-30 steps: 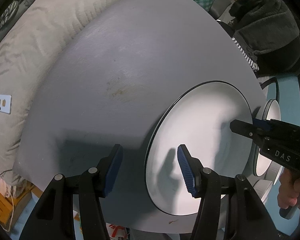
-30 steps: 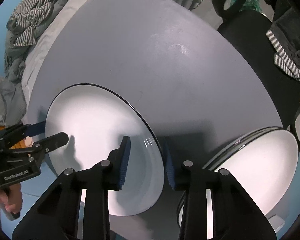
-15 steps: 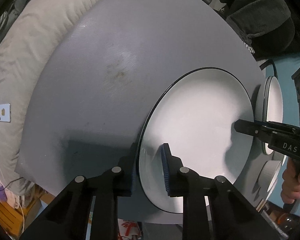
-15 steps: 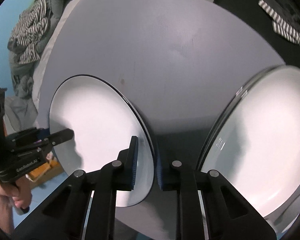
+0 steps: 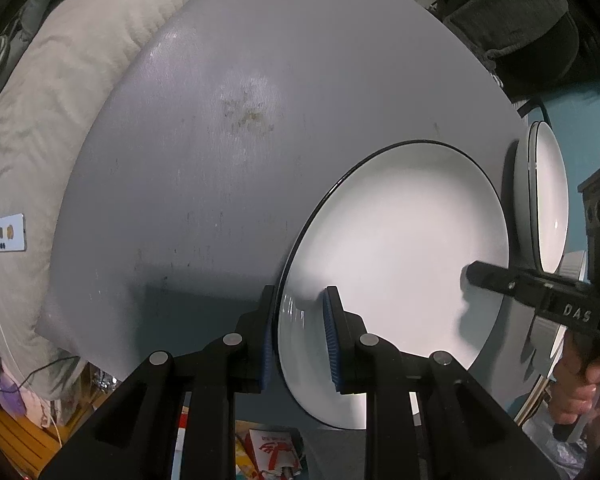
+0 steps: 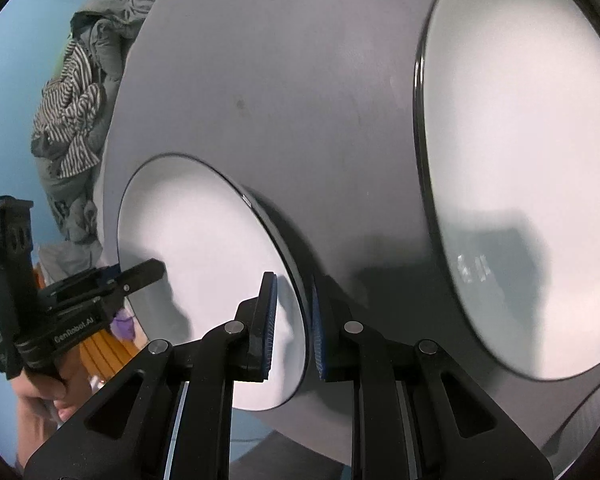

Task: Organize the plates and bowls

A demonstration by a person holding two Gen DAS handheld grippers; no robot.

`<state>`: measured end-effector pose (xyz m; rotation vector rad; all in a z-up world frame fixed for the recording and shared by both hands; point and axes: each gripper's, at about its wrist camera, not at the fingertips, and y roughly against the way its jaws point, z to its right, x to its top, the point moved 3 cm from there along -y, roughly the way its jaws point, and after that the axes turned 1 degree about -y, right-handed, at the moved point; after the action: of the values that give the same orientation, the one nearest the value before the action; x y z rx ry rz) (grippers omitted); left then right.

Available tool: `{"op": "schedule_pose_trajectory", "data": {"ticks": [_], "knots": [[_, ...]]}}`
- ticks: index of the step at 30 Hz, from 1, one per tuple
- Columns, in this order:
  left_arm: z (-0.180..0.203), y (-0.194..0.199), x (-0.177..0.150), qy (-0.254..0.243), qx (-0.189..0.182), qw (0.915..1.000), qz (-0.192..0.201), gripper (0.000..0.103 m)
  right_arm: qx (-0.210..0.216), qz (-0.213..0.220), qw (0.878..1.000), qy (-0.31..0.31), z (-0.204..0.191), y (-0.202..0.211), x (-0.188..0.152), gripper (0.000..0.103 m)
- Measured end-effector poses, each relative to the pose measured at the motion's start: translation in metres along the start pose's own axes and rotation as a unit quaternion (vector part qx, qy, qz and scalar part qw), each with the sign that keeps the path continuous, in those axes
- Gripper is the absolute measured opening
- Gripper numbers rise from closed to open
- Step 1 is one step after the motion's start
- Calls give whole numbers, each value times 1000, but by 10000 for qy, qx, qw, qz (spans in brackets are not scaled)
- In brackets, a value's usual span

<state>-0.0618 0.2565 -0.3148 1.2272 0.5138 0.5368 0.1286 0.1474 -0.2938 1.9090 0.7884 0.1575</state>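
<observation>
Both grippers pinch the same plate (image 5: 400, 248) by opposite rims: the left gripper (image 5: 300, 332) has its jaws nearly closed on the near rim, one pad over and one under, and the right gripper (image 6: 294, 320) is clamped the same way on the far rim. The plate sits between the two sets of jaws, at or just off the grey surface (image 5: 228, 152) — I cannot tell which.

The risk is a thin rim grip on a smooth glazed plate. If the hands move unevenly or one tilts, the rim may slide out of the pads and the plate would drop or twist.

Just beyond the right jaws lies the stack (image 6: 520, 168) of plates, close enough to clip. The surface edge runs right below both jaws, with floor clutter under it. Ahead of the left jaws the surface is open — room to travel.
</observation>
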Motion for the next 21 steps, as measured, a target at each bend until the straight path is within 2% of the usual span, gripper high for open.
{"op": "schedule_pose_trajectory", "data": {"ticks": [10, 15, 21], "knots": [[-9, 1, 1, -9, -116, 9998, 154, 22, -12, 168, 9998, -43, 8, 0, -5, 15], [-7, -2, -7, 69, -105, 9998, 179, 22, -314, 295, 9990, 157, 0, 2, -9, 15], [-2, 2, -14, 61, -167, 9997, 175, 22, -401, 306, 9986, 135, 2, 7, -10, 14]]}}
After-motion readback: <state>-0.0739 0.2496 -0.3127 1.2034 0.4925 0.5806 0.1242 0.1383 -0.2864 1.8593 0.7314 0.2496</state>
